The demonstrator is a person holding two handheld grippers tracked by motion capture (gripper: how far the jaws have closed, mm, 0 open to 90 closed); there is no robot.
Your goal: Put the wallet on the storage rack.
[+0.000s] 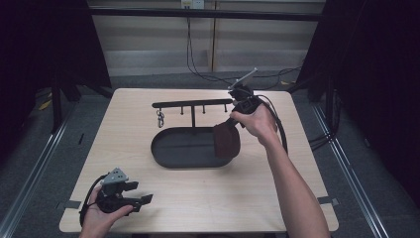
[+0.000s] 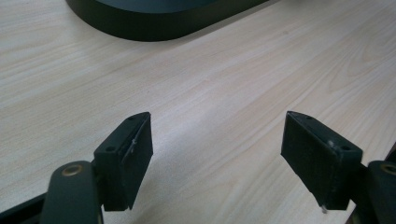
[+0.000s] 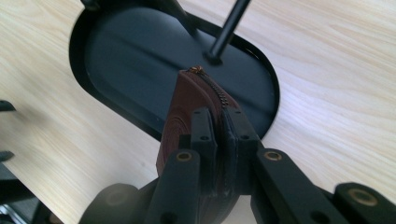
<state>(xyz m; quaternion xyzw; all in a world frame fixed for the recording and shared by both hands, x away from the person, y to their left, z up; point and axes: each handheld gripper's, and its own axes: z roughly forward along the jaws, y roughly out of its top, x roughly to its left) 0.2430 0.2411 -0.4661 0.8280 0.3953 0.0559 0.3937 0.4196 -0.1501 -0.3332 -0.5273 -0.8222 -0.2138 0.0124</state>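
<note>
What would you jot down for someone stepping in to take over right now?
Right tongs: shut on the brown zip pouch, held over the right end of the black oval tray.
Left tongs: open, holding nothing, low over the table near its front left corner.
Rack with hooks stands in the tray; a key ring hangs near its left end.
Done: pouch picked up. Left: probably setting it in the tray or hanging it on a hook.
</note>
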